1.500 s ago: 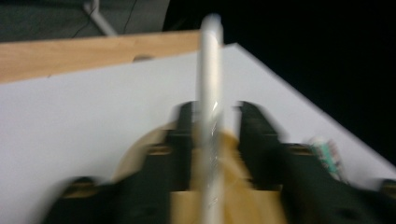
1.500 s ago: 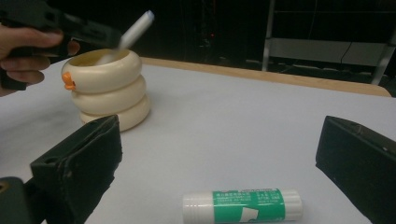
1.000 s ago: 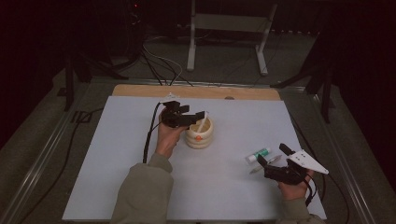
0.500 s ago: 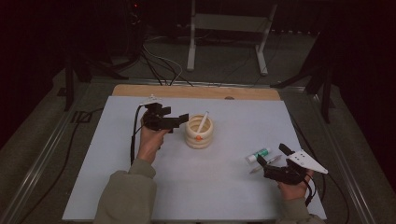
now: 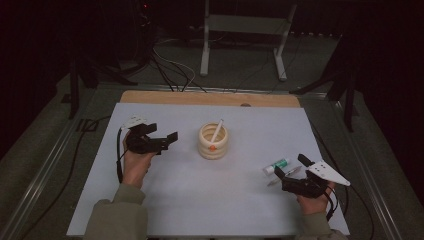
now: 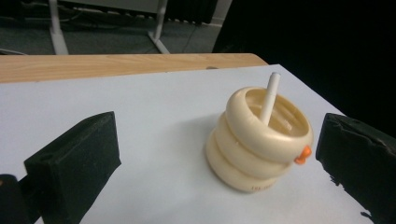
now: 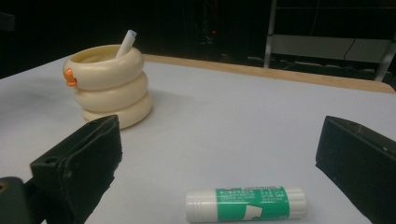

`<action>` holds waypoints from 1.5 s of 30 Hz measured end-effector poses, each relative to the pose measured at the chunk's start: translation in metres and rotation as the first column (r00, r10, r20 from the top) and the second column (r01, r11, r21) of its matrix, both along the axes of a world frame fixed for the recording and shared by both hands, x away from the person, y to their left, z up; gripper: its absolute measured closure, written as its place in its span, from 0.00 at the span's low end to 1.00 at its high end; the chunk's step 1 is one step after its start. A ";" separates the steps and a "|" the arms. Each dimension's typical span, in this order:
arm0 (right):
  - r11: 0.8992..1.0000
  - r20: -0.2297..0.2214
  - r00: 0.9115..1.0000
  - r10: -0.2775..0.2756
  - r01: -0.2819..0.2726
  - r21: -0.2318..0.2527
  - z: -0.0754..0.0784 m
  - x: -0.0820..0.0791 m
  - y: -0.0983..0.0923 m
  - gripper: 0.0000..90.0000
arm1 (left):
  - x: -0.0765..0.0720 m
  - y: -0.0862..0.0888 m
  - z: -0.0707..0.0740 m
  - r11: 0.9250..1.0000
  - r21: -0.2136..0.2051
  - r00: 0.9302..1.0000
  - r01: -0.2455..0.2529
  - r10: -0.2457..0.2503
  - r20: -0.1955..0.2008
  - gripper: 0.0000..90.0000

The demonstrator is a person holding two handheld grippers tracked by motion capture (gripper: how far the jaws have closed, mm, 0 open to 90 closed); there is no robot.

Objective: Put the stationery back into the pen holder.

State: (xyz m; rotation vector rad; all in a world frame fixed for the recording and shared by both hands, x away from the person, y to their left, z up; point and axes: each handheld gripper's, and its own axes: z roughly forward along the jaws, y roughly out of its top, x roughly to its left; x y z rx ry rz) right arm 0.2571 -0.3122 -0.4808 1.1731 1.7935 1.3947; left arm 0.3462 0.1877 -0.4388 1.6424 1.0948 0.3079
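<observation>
One white pen [image 5: 217, 131] stood slanted in the cream ringed holder [image 5: 213, 142] at mid-table, freshly let go. The left gripper [image 5: 165, 141] had drawn back leftward, its jaws just opened wide and empty. The right gripper [image 5: 290, 176] waited, jaws spread, beside a glue stick [image 5: 276, 165], likely next.

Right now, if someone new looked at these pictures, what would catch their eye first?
First the cream ringed pen holder at the middle of the white table, a white pen leaning out of it. Then the green-labelled glue stick lying flat just before the open right gripper, with the left gripper open and empty beside the holder.
</observation>
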 end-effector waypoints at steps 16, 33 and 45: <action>1.000 -0.008 1.000 0.013 -0.013 0.002 -0.001 0.001 0.001 0.01 | -0.071 0.049 -0.024 0.996 0.048 0.995 -0.079 0.076 0.061 0.00; 1.000 -0.032 0.999 0.015 -0.014 0.013 -0.002 0.004 -0.003 0.01 | -0.105 0.066 -0.041 0.987 0.057 0.984 -0.152 0.145 0.107 0.00; 0.999 -0.097 0.995 0.035 -0.035 -0.001 -0.002 0.009 -0.003 0.01 | -0.106 0.071 -0.047 0.983 0.053 0.980 -0.176 0.171 0.098 0.00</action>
